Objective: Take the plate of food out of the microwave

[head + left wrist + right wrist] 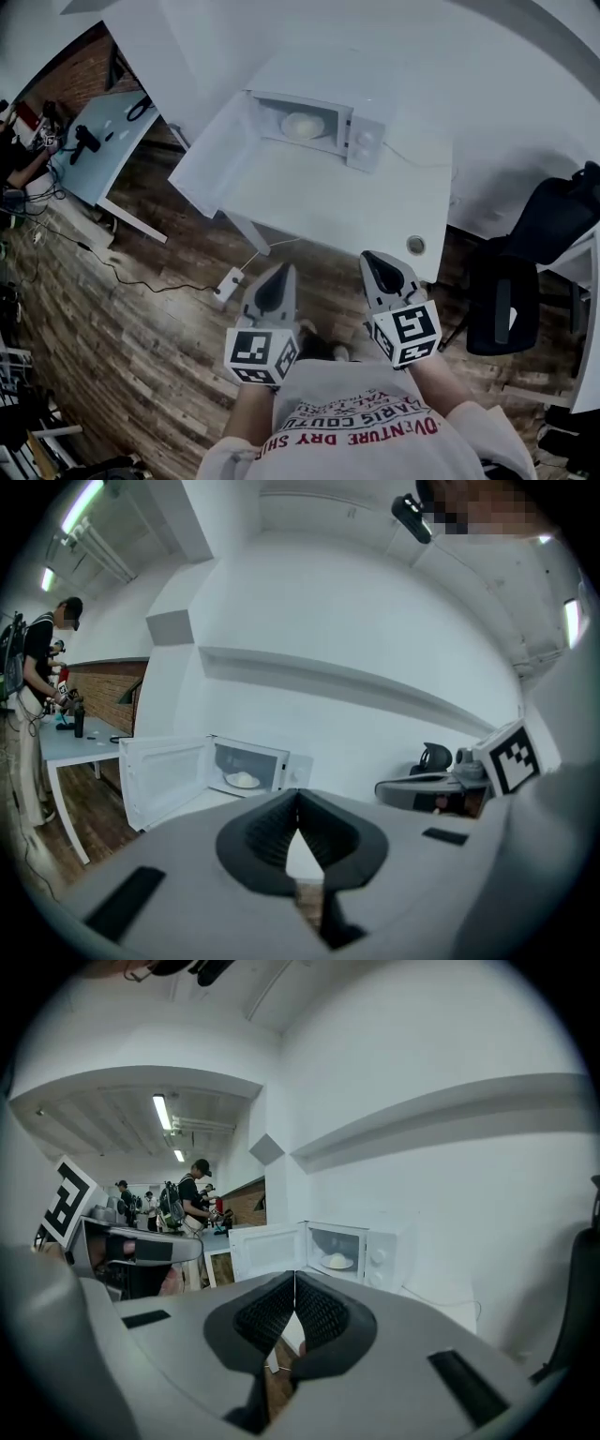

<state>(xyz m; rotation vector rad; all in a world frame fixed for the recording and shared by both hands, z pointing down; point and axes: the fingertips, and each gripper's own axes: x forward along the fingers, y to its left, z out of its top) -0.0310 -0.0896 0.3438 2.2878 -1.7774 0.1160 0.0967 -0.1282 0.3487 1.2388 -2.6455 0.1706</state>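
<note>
Wood planks make up the floor (141, 356), which fills the lower left of the head view and is the largest thing there. Above it, at the centre, stands the white surface (319, 202). A black chair (506, 300) sits at the right, partly cut off by another white edge.

The white microwave (361, 131) stands at the far side of the surface, in the upper centre, with its door (211, 155) swung wide open to the left. Two knobs show on its panel, but any lettering there is too small to read.

The left tool (281, 272) and the right tool (373, 256) are low in the frame, at the near edge of the surface and well apart from the microwave. Each carries a cube with black square markers. In its own view each tool has its ribbed jaws closed together with nothing between them.

The plate of food (303, 125) lies inside the microwave's cavity. The food is a pale mound; what it is cannot be made out.

The red print on the person's shirt (366, 427) runs upside down and is cut off; "DRY" is legible in it.

A white power strip (228, 281) lies on the floor, and a round grommet (415, 245) sits in the surface's near right corner.
</note>
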